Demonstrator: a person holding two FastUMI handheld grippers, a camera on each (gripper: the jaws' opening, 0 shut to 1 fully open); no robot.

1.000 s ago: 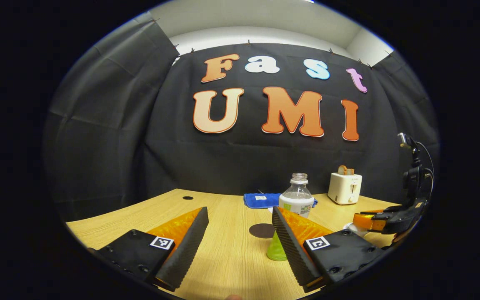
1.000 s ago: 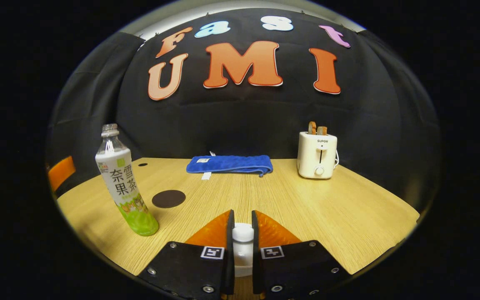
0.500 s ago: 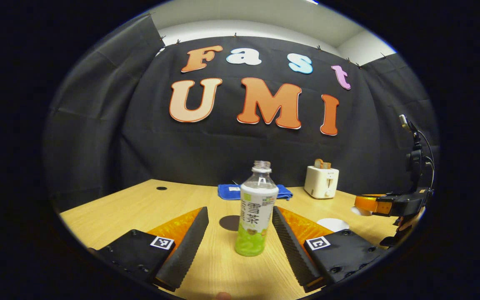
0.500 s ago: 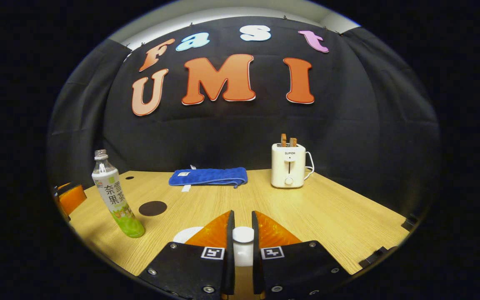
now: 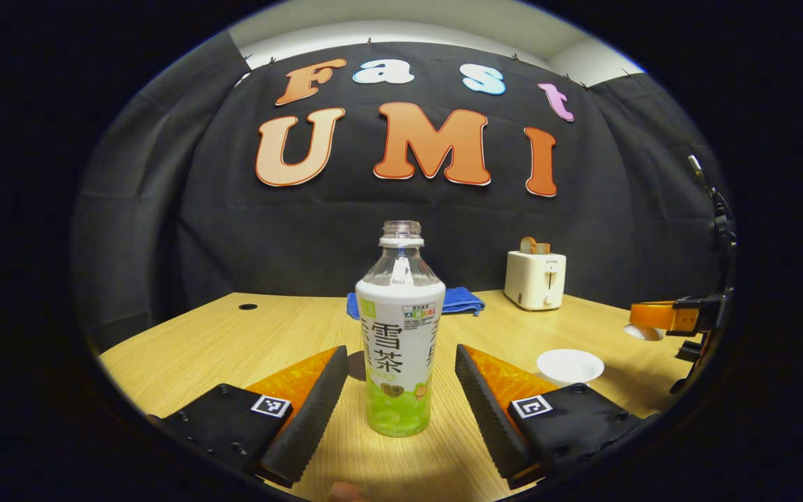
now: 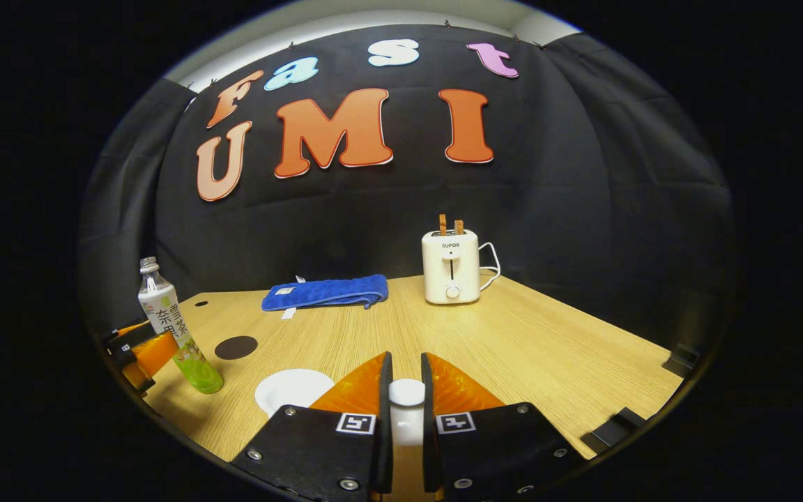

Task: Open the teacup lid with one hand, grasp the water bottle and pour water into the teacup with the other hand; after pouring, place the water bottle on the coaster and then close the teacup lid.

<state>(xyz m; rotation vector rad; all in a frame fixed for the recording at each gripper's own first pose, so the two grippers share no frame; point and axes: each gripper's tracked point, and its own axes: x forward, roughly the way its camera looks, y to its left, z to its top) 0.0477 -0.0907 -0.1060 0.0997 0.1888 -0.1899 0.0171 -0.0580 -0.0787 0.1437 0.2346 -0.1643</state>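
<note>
Straddling bottle (image 5: pixel 400 348) with left tongs (image 5: pixel 396 390), spread, not touching | bottle upright on surface (image 6: pixel 513 348), cup (image 6: pixel 293 389) to its right | right tongs (image 6: pixel 405 404) pinching lid (image 6: pixel 406 411) | likely light, slick, squashy; grip mid-label

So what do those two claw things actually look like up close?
Each gripper, left and right, has two wedge-shaped fingers on black, screwed plates, and each plate carries a small square black-and-white marker. The left one's fingers have ribbed inner faces. Seen from the left gripper view, the right gripper has a black body with cables above it.
</note>
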